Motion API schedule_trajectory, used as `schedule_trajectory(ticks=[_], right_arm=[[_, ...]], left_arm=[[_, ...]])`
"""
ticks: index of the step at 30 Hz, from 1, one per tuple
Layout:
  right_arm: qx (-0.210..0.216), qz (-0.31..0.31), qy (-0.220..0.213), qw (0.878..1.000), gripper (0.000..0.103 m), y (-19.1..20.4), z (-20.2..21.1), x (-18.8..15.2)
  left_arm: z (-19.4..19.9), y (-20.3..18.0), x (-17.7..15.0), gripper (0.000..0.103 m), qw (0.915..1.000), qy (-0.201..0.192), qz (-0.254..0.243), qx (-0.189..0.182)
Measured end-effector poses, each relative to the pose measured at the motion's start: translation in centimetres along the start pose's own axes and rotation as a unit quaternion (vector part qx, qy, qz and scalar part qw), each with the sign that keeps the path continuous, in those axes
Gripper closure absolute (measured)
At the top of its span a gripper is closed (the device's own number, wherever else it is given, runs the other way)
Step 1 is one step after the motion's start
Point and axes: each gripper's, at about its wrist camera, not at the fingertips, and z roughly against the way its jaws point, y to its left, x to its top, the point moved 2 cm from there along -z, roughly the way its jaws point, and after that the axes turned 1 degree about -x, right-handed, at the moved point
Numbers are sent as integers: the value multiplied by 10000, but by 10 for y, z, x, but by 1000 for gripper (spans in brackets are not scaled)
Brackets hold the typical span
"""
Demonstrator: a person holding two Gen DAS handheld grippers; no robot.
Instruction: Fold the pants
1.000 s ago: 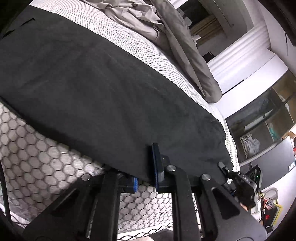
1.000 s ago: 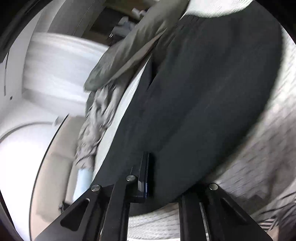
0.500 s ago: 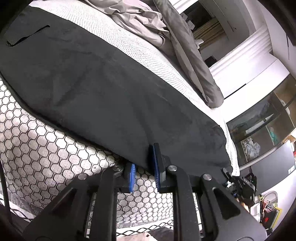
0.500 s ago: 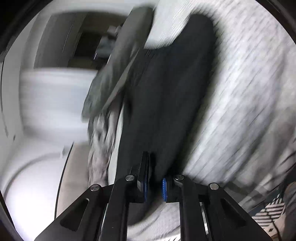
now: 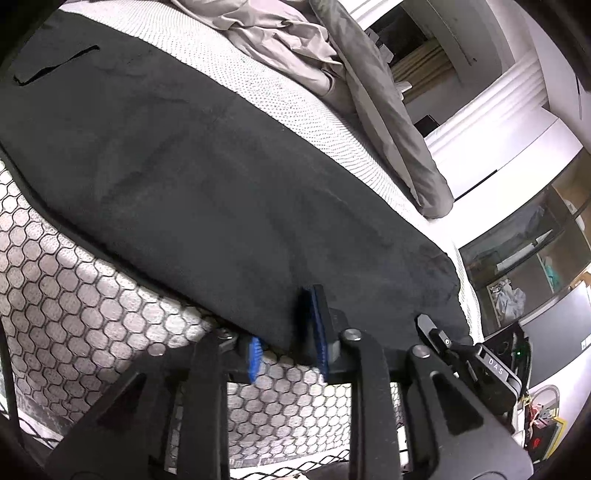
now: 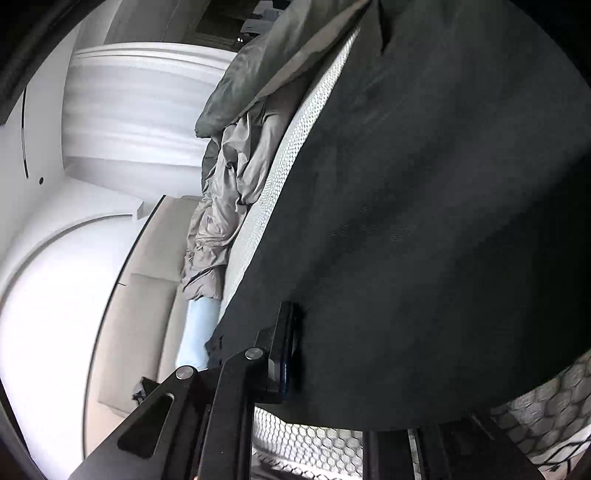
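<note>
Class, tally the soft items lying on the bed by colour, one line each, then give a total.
Black: 1, the pants
Dark grey: 1, the pillow
Light grey: 1, the crumpled sheet
Total: 3

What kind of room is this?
Most likely a bedroom: black pants lie along the edge of a mattress, with a rumpled grey duvet behind, and glass-fronted shelves by the wall.

Probably a home bedroom: mattress, rumpled grey bedding, wardrobe shelves.
</note>
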Motion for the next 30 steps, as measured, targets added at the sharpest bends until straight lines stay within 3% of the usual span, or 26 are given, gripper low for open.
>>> schedule_trajectory(ticks=[6,9,14,17,22,30], right_arm=[[-96,265,124,9995,88,4,10,-11],[-307,282,-279,9987,92,-12,34,1],[-228,-754,-801,9937,98,-62,81,36],[-171,-954,-892,9913,98,-74,98,51],[-363,-816,-899,9919,95,-68,98,54],[-343,-851,-874,9919,94,-74,108,57]], left_arm=[[2,2,3,80,10000,30,-35,-80],[7,18,6,88,9994,100,166,-287],[21,33,9,89,9991,116,182,-356],[32,42,12,88,9990,130,223,-361],[54,66,28,83,9988,-5,440,-221],[75,120,83,79,9922,-624,828,691]])
